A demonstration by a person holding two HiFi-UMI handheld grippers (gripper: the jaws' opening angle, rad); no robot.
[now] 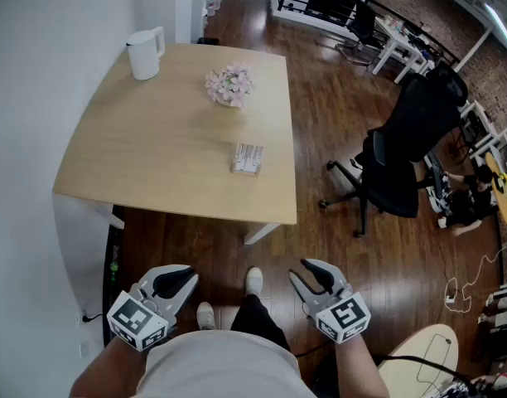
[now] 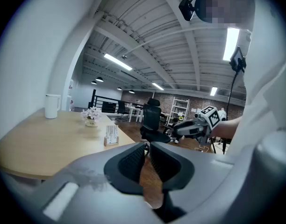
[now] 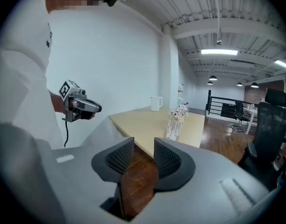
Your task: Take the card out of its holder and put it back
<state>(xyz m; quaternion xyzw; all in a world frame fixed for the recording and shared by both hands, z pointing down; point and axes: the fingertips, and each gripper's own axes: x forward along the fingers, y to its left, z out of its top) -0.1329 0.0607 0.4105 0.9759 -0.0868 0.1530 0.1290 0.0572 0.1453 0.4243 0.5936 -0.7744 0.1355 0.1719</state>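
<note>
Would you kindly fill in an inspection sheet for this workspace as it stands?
Surface: wooden table, mostly bare.
Job's things: card holder with cards, upright towards the table's near right corner.
Clutter: white jug, flowers.
Tools: left tool jaws a slit apart, empty; right tool open, empty; both short of the table.
Cables: white cable on the floor, right.
Surroundings: black office chair, wood floor.
</note>
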